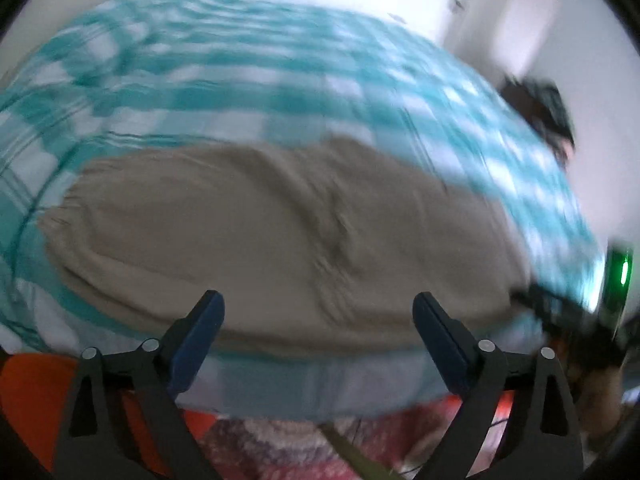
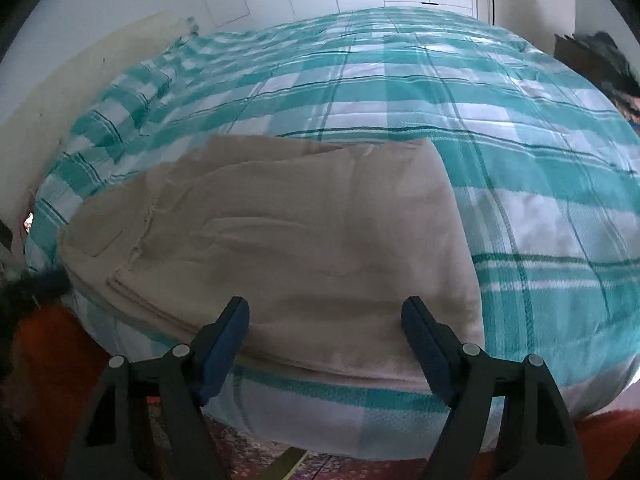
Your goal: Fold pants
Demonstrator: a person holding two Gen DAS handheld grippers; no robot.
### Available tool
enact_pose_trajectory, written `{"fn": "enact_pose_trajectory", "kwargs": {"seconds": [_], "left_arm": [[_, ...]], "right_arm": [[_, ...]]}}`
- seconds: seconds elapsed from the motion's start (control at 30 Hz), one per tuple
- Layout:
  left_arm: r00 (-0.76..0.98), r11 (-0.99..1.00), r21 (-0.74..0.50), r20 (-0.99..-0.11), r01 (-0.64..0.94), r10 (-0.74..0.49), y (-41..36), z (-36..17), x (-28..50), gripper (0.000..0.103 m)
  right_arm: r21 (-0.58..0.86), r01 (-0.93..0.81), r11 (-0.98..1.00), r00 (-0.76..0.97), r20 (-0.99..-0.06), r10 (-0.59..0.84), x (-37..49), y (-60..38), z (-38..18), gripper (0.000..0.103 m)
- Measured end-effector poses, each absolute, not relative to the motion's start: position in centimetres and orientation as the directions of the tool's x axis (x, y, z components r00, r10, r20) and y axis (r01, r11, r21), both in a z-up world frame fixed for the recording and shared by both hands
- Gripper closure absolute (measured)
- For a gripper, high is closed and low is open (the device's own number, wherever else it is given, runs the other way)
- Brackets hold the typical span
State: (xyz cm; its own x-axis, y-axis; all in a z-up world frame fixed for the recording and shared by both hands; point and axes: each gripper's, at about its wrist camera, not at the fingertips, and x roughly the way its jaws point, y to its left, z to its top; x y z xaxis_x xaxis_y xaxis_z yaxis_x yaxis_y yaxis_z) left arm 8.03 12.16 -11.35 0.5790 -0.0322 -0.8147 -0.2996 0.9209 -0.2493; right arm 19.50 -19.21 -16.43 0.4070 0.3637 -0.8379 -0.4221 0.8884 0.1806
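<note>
Both grippers, left (image 1: pixel 318 312) and right (image 2: pixel 325 316), have jaws wide open and hold nothing. Just past them, the tan pants (image 2: pixel 304 240) lie folded on the bed (image 2: pixel 520 152), near its front edge.

The bed (image 2: pixel 500 152) in front of me is lying under a teal-and-white checked blanket (image 2: pixel 400 92). The beige pants (image 2: pixel 304 240) are lying flat on that blanket near the bed's front edge, folded lengthwise, their fabric touching the cover all along.
</note>
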Motion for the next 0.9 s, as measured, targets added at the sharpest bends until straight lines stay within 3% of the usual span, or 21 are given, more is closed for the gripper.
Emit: {"fn": "enact_pose_trajectory", "kwargs": {"seconds": [0.23, 0.4, 0.5, 0.6, 0.73, 0.9], "left_arm": [[0.661, 0.681, -0.494, -0.750, -0.540, -0.020, 26.0, -10.5, 3.2, 0.007], [0.685, 0.477, -0.652, -0.716, -0.590, -0.131, 32.5, -13.8, 0.6, 0.008], [0.670, 0.447, -0.649, -0.730, -0.616, -0.136, 33.3, -15.3, 0.4, 0.009], [0.690, 0.422, -0.688, -0.702, -0.590, -0.179, 33.2, -16.5, 0.8, 0.018], [0.718, 0.420, -0.720, -0.667, -0.553, -0.199, 32.9, -16.6, 1.6, 0.021], [0.652, 0.447, -0.650, -0.738, -0.615, -0.176, 33.2, -17.7, 2.5, 0.021]], "right_arm": [[0.199, -0.412, 0.889, 0.407, -0.833, 0.375, 18.8, -20.5, -16.8, 0.022], [0.220, -0.394, 0.892, 0.406, -0.829, 0.383, 19.2, -20.7, -16.9, 0.020], [0.216, -0.399, 0.891, 0.407, -0.830, 0.383, 19.1, -20.6, -17.0, 0.018], [0.215, -0.402, 0.890, 0.406, -0.829, 0.384, 19.1, -20.5, -17.1, 0.018], [0.226, -0.397, 0.890, 0.403, -0.828, 0.390, 19.1, -20.6, -17.1, 0.018], [0.227, -0.397, 0.889, 0.403, -0.828, 0.391, 19.1, -20.5, -17.1, 0.017]]}}
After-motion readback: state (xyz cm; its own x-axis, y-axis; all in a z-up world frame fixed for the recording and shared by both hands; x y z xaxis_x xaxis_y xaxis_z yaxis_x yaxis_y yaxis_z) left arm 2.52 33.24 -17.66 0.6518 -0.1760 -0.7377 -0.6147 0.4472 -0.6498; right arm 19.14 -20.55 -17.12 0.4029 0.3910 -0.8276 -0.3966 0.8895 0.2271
